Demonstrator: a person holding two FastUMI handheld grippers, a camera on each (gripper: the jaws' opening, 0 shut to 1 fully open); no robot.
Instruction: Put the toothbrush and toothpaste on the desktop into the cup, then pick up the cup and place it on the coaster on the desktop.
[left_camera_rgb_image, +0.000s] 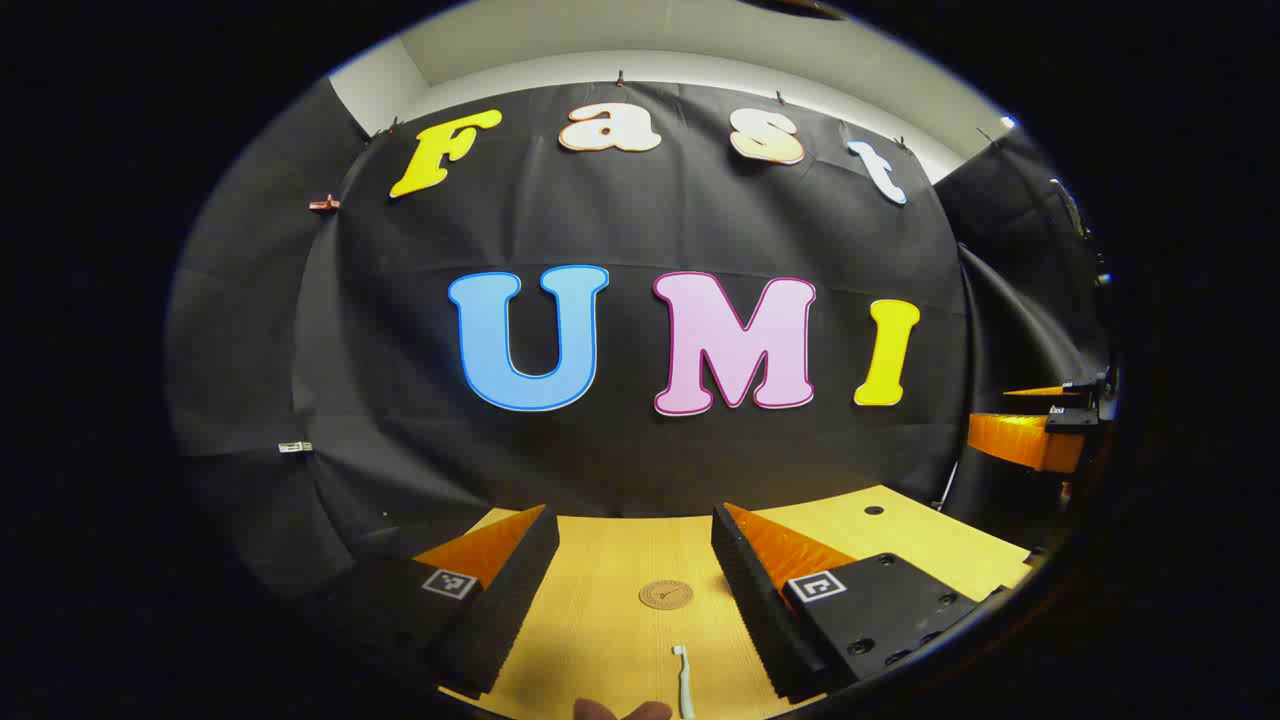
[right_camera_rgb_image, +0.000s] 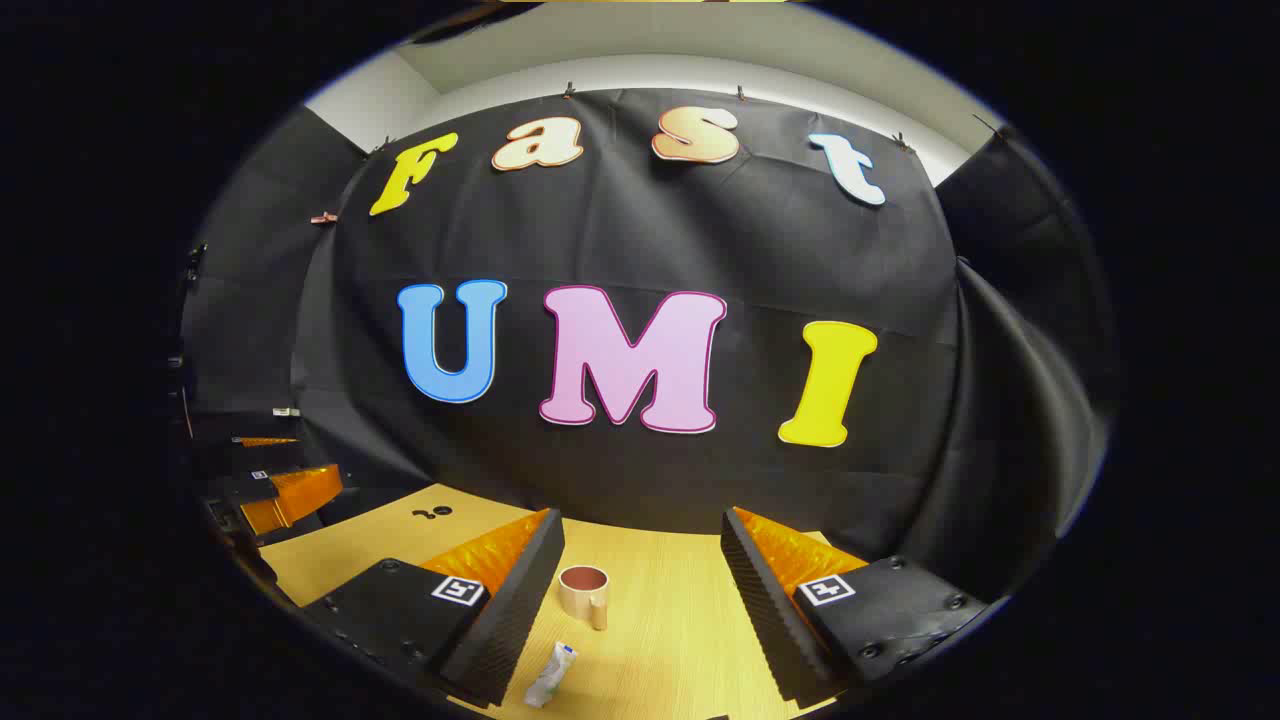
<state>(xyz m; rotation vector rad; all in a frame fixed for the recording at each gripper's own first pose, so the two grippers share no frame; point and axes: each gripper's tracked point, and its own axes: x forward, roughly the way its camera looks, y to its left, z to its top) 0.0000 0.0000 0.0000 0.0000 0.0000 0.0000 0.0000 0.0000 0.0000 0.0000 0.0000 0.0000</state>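
Note:
In the left gripper view my left gripper (left_camera_rgb_image: 635, 525) stands open above the wooden desktop (left_camera_rgb_image: 600, 620). Between its fingers, farther off, lies a round brown coaster (left_camera_rgb_image: 666, 595). A white toothbrush (left_camera_rgb_image: 683, 680) lies at the bottom edge, nearer to me. The right gripper (left_camera_rgb_image: 1040, 425) hangs at the right edge. In the right gripper view my right gripper (right_camera_rgb_image: 640, 525) is open too. A beige cup (right_camera_rgb_image: 585, 592) with a dark inside stands upright between its fingers. A white toothpaste tube (right_camera_rgb_image: 551, 676) lies just in front of the cup. The left gripper (right_camera_rgb_image: 280, 490) is at the far left.
A fingertip (left_camera_rgb_image: 620, 710) of a hand peeks in at the bottom of the left gripper view beside the toothbrush. Small dark holes (right_camera_rgb_image: 432, 513) mark the desktop's far left part. The black cloth wall (right_camera_rgb_image: 640, 250) closes the table's far side.

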